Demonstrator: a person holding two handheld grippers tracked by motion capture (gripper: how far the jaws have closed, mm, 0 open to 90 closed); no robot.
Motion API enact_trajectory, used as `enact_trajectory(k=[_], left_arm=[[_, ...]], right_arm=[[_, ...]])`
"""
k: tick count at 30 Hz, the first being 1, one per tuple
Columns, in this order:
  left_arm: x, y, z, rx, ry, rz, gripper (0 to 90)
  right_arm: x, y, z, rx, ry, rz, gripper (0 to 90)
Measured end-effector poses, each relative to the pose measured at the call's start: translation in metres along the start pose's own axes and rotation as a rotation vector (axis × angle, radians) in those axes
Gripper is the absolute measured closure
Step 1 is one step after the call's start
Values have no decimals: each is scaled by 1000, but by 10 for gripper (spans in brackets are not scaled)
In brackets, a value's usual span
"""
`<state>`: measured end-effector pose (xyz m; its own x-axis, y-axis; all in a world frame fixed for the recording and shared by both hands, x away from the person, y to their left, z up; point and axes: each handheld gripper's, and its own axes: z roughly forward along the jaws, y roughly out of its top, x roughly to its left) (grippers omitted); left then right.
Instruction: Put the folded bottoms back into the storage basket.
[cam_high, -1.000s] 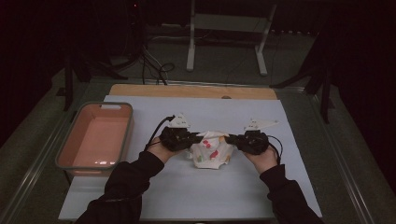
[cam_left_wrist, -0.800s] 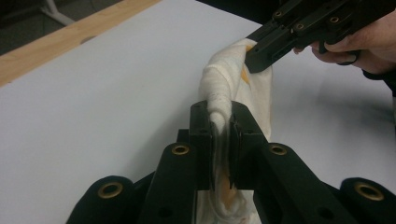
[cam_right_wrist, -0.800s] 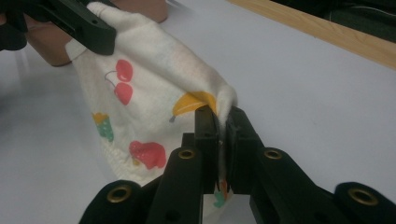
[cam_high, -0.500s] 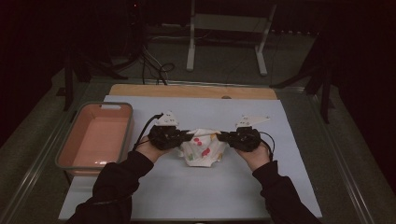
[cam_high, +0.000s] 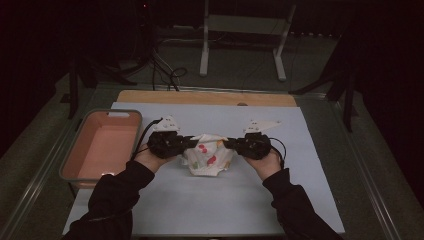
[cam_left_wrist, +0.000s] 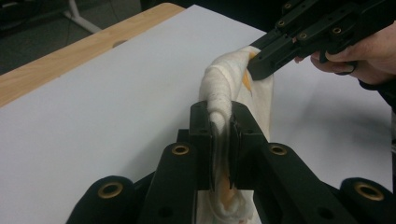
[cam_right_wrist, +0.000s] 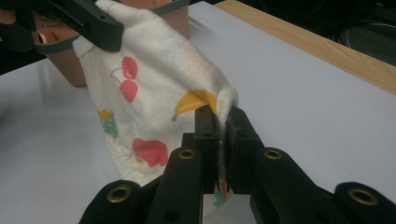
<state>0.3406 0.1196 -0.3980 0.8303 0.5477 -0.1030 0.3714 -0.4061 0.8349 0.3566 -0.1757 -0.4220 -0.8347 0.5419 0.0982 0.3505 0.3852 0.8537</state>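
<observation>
Both hands have carried the fruit-print cloth (cam_high: 206, 156) leftward across the desk (cam_high: 300, 150), nearer the pink bin (cam_high: 102, 150). It hangs between them just above the white sheet, the left tongs (cam_left_wrist: 223, 122) clamped on one bunched edge and the right tongs (cam_right_wrist: 219, 116) clamped on the opposite edge, likely so it can be spread or lowered flat (its lower folds are crumpled). Only the bin's near wall stands in the way; a wooden strip (cam_high: 150, 96) lies well beyond

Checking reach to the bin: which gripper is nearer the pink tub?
Left. The left gripper sits just beside the pink tub, shut on the cloth. The right gripper grips the cloth's far side, farther away.
</observation>
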Motion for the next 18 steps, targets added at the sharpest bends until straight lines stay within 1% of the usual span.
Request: enact_trajectory(k=[1,3,4,5,6,7,9,10,11,12,13,15,18], left_arm=[[1,-1,-2,0,-2,-11,829],[3,-2,-5,2,5,-11,829],[4,-2,-7,-3,-5,-29,829],[6,-3,-9,-8,-18,-58,829],[7,-3,-10,-7,-17,-65,829],[8,-4,-12,-2,-4,-54,829],[11,-5,-15,0,-1,-78,829],[13,-6,-19,0,11,-74,829],[13,-6,-19,0,11,-74,829],[14,-6,-21,-2,11,-84,829],[15,-6,-22,-3,17,-83,829],[18,-6,-26,-3,13,-97,829],[21,-7,-33,-3,20,-108,829]], right_arm=[[1,3,2,2,5,-6,855],[3,5,4,0,2,-8,856],[4,8,6,2,11,-13,855],[4,8,6,2,11,-13,855],[5,9,7,-1,13,-10,855],[5,11,8,1,12,-18,855],[7,14,11,-2,20,-18,855],[9,17,13,-3,19,-31,855],[10,18,15,-5,23,-30,855],[10,18,15,-5,23,-30,855],[10,20,16,-4,22,-32,856],[11,23,19,-7,29,-34,855],[14,27,24,-12,35,-37,855]])
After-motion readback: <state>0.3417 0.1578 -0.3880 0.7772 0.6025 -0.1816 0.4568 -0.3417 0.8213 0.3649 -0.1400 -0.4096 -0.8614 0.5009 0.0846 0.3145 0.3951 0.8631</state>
